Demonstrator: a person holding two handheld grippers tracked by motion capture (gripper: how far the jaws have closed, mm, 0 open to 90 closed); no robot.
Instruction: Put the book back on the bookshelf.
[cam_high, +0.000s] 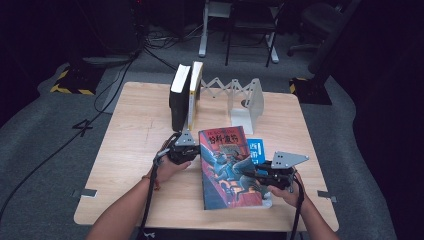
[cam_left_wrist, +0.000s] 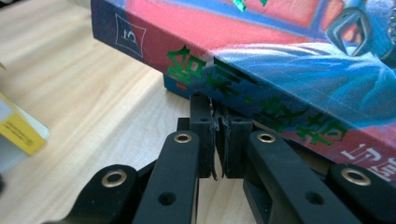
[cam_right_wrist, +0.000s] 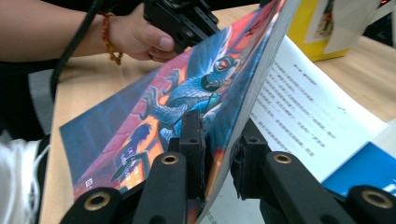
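A thick book with a red and blue illustrated cover (cam_high: 227, 165) lies at the front middle of the wooden table (cam_high: 135, 130). My left gripper (cam_high: 198, 152) sits at its spine. In the left gripper view the jaws (cam_left_wrist: 219, 116) stand pressed together, tips tucked under the spine's lower edge (cam_left_wrist: 280, 70); whether they pinch anything thin is hidden. My right gripper (cam_high: 251, 175) is at the book's right side. In the right gripper view it (cam_right_wrist: 219, 135) is shut on the lifted front cover (cam_right_wrist: 140, 126), and a printed page (cam_right_wrist: 299, 112) shows beneath.
Two books (cam_high: 186, 95) stand upright at the back of the table beside a white folding rack (cam_high: 247, 100). A blue book (cam_high: 256, 149) lies flat under the illustrated book's far right corner. Chairs and cables are on the floor behind.
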